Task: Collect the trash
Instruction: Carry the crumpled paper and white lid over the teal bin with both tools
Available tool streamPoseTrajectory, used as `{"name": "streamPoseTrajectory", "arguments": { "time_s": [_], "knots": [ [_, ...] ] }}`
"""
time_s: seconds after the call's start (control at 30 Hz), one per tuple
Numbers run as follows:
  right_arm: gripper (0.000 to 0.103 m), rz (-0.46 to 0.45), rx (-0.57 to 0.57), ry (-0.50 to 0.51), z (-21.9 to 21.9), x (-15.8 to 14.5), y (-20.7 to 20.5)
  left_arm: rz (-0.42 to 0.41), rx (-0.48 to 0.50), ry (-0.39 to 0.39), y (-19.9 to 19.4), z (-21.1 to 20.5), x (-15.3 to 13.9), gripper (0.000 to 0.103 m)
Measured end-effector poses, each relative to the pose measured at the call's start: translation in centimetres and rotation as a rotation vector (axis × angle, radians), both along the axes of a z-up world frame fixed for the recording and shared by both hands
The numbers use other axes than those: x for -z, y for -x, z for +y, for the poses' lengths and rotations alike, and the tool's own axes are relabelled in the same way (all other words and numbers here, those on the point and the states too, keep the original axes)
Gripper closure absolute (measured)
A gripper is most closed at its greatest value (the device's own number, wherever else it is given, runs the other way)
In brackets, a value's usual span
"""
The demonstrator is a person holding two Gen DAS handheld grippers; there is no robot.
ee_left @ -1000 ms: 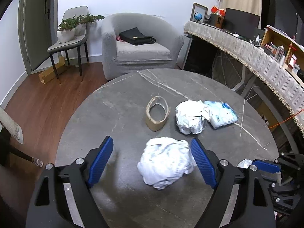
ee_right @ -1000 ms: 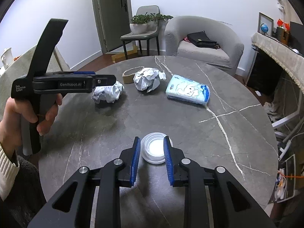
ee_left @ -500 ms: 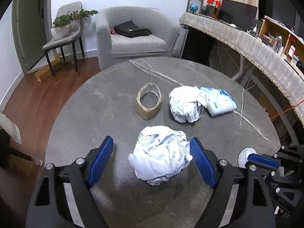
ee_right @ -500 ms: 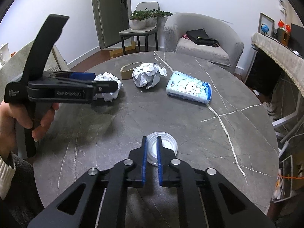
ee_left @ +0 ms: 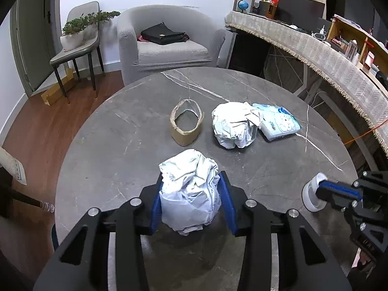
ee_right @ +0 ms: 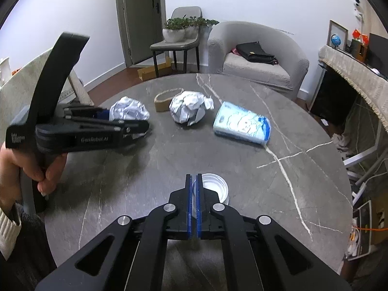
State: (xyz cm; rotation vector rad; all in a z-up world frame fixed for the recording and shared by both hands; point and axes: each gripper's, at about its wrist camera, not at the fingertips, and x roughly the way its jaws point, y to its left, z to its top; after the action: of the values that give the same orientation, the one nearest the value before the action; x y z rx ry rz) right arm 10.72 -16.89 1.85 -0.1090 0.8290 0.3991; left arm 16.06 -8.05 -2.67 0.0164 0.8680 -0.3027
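Note:
My left gripper (ee_left: 190,202) is shut on a crumpled white paper ball (ee_left: 191,191), which also shows in the right wrist view (ee_right: 128,111), on the round grey marble table (ee_left: 121,131). My right gripper (ee_right: 194,181) is shut on the rim of a small white plastic lid (ee_right: 214,188), also visible in the left wrist view (ee_left: 311,194). A second crumpled paper ball (ee_left: 234,125) lies beyond, beside an empty brown tape roll (ee_left: 185,126).
A blue and white tissue pack (ee_left: 277,123) lies right of the second ball. A grey armchair (ee_left: 165,46) with a black bag, a chair with a potted plant (ee_left: 75,34) and a long cloth-covered counter (ee_left: 327,55) stand beyond the table.
My left gripper moved forward and closed on the near paper ball. My right gripper closed on the lid's rim.

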Motion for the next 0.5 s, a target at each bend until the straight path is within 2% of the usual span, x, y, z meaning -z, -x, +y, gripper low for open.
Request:
{"name": "streamPoseTrajectory", "arguments": {
  "time_s": [0.17,0.5],
  "knots": [
    [0.101,-0.022,-0.001,-0.020,0.2,-1.1,-0.7,-0.016,-0.006,0.011,0.5,0.8,-0.7,0.059],
    [0.101,-0.034,-0.029,-0.047,3.4,-1.9,-1.5,-0.029,-0.026,0.021,1.6,3.7,-1.7,0.059]
  ]
}}
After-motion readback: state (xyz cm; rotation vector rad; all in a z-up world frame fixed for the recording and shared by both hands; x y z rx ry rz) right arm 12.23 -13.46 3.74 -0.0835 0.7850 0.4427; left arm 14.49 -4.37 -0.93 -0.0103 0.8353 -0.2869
